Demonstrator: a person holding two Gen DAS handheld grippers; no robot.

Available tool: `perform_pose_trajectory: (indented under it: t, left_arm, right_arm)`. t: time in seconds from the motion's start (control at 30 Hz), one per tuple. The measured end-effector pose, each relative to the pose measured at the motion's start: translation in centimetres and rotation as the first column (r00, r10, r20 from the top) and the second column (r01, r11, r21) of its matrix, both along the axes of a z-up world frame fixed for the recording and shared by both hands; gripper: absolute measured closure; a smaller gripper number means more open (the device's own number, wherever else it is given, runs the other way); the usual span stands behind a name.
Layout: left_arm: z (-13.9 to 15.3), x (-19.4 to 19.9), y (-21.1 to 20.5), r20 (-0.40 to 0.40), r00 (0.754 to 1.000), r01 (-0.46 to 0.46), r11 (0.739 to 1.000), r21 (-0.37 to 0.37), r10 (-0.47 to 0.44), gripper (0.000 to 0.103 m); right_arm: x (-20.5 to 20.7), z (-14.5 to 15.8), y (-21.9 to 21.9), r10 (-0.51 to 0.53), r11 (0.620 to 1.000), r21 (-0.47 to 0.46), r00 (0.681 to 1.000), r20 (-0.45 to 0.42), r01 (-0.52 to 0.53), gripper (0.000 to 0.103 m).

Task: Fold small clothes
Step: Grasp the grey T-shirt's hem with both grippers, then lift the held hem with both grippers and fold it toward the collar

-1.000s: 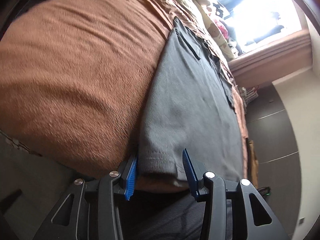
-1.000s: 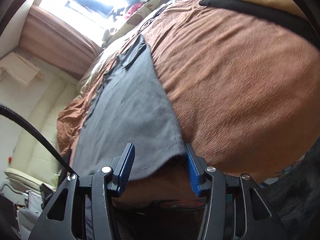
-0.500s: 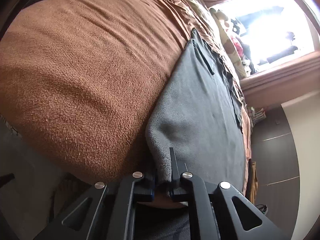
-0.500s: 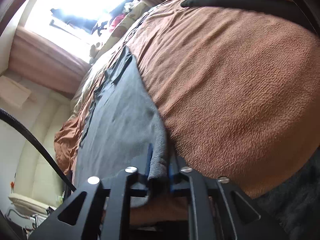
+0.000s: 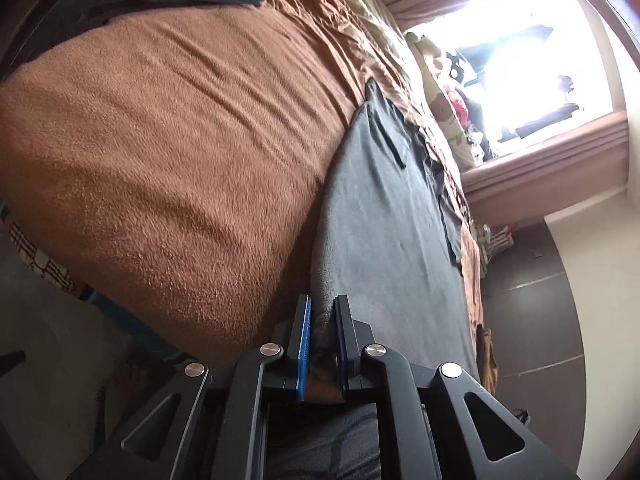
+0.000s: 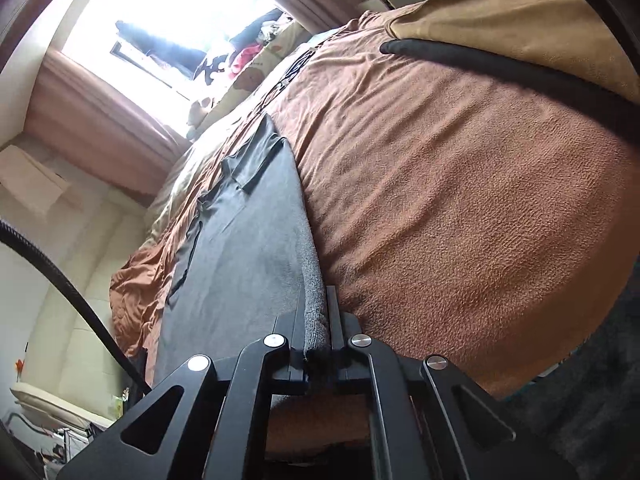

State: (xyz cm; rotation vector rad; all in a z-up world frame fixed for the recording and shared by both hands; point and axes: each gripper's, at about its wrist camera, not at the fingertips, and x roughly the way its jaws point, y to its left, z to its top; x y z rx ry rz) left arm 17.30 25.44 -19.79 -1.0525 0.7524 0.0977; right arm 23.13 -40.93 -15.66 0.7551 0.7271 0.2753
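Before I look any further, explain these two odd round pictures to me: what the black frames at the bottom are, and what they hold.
Each picture comes from a wide-angle camera on a hand-held gripper, looking forward along its two fingers. One is the left gripper, the other the right gripper. A person holds one in each hand; there is no robot arm. Ahead lies a brown blanket on a bed, with a grey garment spread flat on it. Both grippers are shut on the garment's near edge, one at each corner.

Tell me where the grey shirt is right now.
The grey shirt lies flat on the brown blanket, stretching toward the window, its near hem pinched by both hand-held grippers, left and right.
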Motion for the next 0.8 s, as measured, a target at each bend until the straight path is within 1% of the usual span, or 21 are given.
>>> perform_pose_trajectory:
  t: [0.07, 0.13, 0.2, 0.33, 0.4, 0.47, 0.5, 0.57, 0.6, 0.63, 0.67, 0.73, 0.8]
  left_arm:
    - [-0.4, 0.4, -0.4, -0.017, 1.0, 0.019, 1.0, 0.0, -0.019, 0.085]
    - [-0.7, 0.5, -0.7, -0.033, 0.999, 0.024, 1.0, 0.008, -0.024, 0.066]
    - [-1.0, 0.5, -0.9, -0.03, 0.999, 0.03, 1.0, 0.0, -0.03, 0.06]
    - [-1.6, 0.9, -1.3, -0.032, 0.999, 0.03, 0.999, -0.014, -0.03, 0.059]
    - [-1.8, 1.1, -1.3, -0.021, 1.0, 0.021, 0.999, -0.026, -0.021, 0.059]
    - [-1.8, 1.5, -1.3, -0.024, 1.0, 0.012, 1.0, -0.021, -0.013, 0.059]
    - [-1.7, 1.7, -1.3, -0.028, 1.0, 0.007, 1.0, -0.015, -0.007, 0.06]
    - [-1.7, 1.9, -1.1, -0.042, 0.999, -0.011, 1.0, -0.004, 0.011, 0.073]
    - [-1.8, 2.1, -0.9, -0.056, 0.998, -0.02, 1.0, -0.005, 0.019, 0.09]
    - [-1.9, 2.2, -0.7, -0.065, 0.998, -0.024, 1.0, -0.015, 0.023, 0.096]
    - [-2.0, 2.2, -0.5, -0.064, 0.998, -0.025, 0.999, -0.021, 0.024, 0.096]
    - [-1.4, 1.9, -0.1, -0.05, 0.998, -0.039, 0.999, -0.005, 0.038, 0.097]
    - [-0.4, 1.6, 0.3, -0.014, 0.999, -0.047, 0.999, 0.004, 0.047, 0.098]
  right_arm:
    - [0.6, 0.4, 0.1, 0.005, 1.0, -0.001, 1.0, -0.005, -0.005, 0.102]
    - [0.8, 0.5, 0.2, 0.011, 1.0, -0.01, 1.0, -0.005, -0.011, 0.102]
    - [1.0, 0.9, 0.3, 0.017, 1.0, -0.021, 1.0, -0.005, -0.017, 0.102]
    - [1.1, 1.2, 0.6, 0.026, 0.999, -0.044, 1.0, -0.003, -0.026, 0.102]
    - [1.2, 1.1, 0.5, 0.027, 0.999, -0.046, 1.0, -0.004, -0.027, 0.102]
    - [1.5, 0.7, 0.4, 0.026, 0.999, -0.041, 1.0, -0.009, -0.026, 0.102]
    - [1.5, 0.6, 0.4, 0.024, 0.999, -0.037, 1.0, -0.013, -0.025, 0.102]
    - [1.6, 0.3, 0.3, 0.023, 0.999, -0.025, 1.0, -0.018, -0.024, 0.102]
    - [1.5, 0.4, 0.3, 0.023, 1.0, -0.021, 1.0, -0.016, -0.024, 0.102]
    - [1.4, 0.5, 0.3, 0.023, 1.0, -0.018, 1.0, -0.012, -0.024, 0.102]
    - [1.3, 0.8, 0.2, 0.023, 1.0, -0.012, 1.0, -0.005, -0.023, 0.102]
    - [0.9, 1.4, 0.1, 0.023, 1.0, 0.004, 1.0, 0.011, -0.023, 0.102]
    - [0.6, 2.1, 0.0, 0.025, 1.0, 0.017, 0.999, 0.03, -0.026, 0.102]
